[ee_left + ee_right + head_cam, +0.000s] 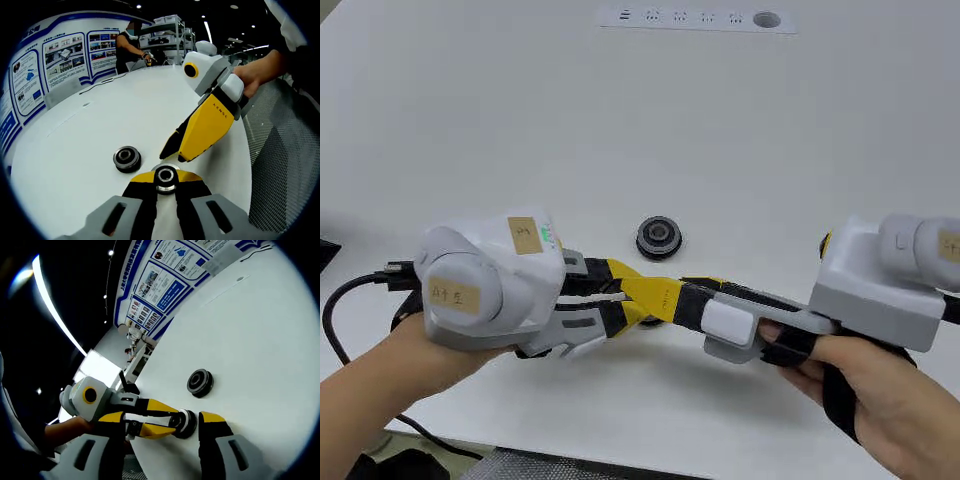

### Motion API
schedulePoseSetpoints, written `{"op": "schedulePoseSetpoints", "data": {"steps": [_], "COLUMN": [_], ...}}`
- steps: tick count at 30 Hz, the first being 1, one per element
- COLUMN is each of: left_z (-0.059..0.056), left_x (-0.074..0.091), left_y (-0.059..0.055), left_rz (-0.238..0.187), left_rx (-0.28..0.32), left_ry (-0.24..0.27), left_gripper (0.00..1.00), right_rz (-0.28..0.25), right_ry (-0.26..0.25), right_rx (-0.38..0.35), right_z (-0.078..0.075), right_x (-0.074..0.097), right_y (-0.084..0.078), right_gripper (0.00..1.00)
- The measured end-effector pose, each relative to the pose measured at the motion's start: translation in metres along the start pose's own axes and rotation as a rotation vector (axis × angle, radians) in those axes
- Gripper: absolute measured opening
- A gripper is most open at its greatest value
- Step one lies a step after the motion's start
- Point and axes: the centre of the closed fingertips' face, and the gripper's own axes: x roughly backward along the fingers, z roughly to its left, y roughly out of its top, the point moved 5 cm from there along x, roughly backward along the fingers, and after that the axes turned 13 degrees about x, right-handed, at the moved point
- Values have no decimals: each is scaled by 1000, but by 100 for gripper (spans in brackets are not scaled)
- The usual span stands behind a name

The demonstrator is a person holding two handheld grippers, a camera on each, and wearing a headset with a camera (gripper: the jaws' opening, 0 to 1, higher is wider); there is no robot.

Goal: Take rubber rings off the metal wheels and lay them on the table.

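A small metal wheel sits pinched between the yellow tips of my left gripper, just above the white table. Seen from the right gripper view, that wheel lies between the wide-apart jaws of my right gripper, close to its right fingertip. In the head view the left gripper and right gripper meet tip to tip near the table's front edge, hiding the held wheel. A second wheel wearing a black rubber ring lies flat on the table just beyond them.
A white power strip runs along the far edge of the table. A black cable trails off the left gripper at the front left. Beyond the table stand wall posters and a person.
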Motion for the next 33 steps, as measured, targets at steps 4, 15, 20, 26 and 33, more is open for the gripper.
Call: {"op": "schedulePoseSetpoints", "data": {"steps": [4,15,20,26,33], "left_z": [0,0,1,1,1], "left_x": [0,-1,-1,-1,-1], "left_y": [0,0,1,1,1], "left_rz": [3,4,5,8,17], "left_rx": [-1,-3,-4,-8,-10], "left_ry": [0,1,1,0,-6], "left_gripper": [13,13,13,13,13], "right_rz": [13,26,26,33,49], "right_ry": [8,23,25,22,34], "right_rx": [-15,-23,-24,-14,-46], "right_z": [0,5,7,8,7], "right_x": [-1,-4,-4,-3,-1], "right_y": [-3,-6,-5,-7,-7], "right_gripper": [60,59,59,59,59]}}
